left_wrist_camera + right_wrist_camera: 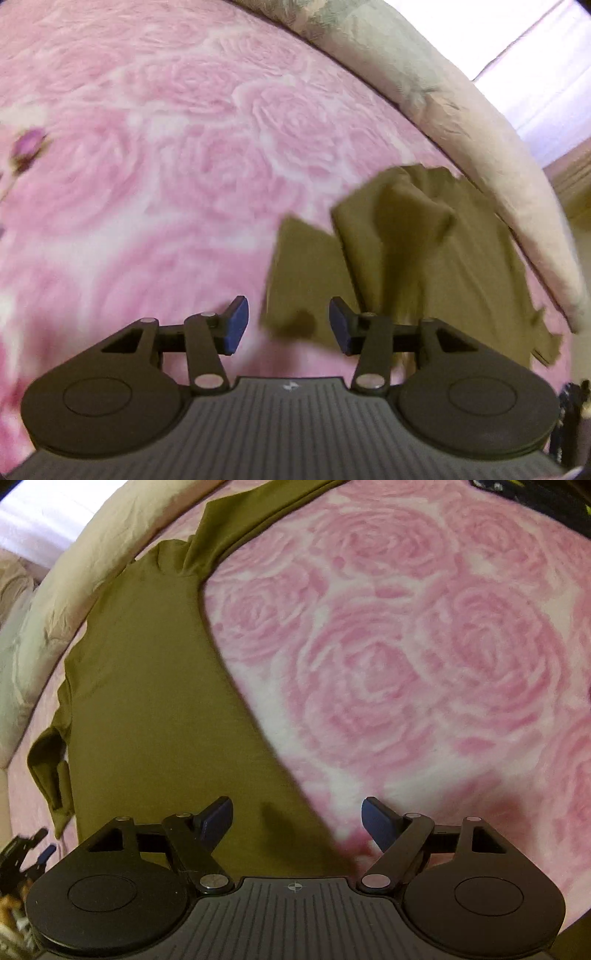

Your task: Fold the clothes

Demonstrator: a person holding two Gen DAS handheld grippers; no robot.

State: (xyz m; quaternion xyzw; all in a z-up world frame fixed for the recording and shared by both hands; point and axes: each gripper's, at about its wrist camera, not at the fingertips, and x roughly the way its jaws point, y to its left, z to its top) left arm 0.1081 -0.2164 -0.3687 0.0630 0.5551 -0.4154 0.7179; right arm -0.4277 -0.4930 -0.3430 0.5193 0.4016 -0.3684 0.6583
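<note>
Right gripper is hovering wide, empty, over the olive shirt edge; left gripper also wide, empty. Shirt is lying partly folded on the pink blanket. Likely mid-fold; next needs an edge pinch.

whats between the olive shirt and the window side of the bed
In the right wrist view, a cream quilt runs along the far edge of the olive shirt, between it and the bright window; a thin strip of pink rose blanket shows too.

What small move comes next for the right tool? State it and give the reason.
Probably lower the right tool onto the olive shirt's near edge and close. It is open, straddling that edge, and the shirt lies flat on the pink rose blanket, ungripped.
</note>
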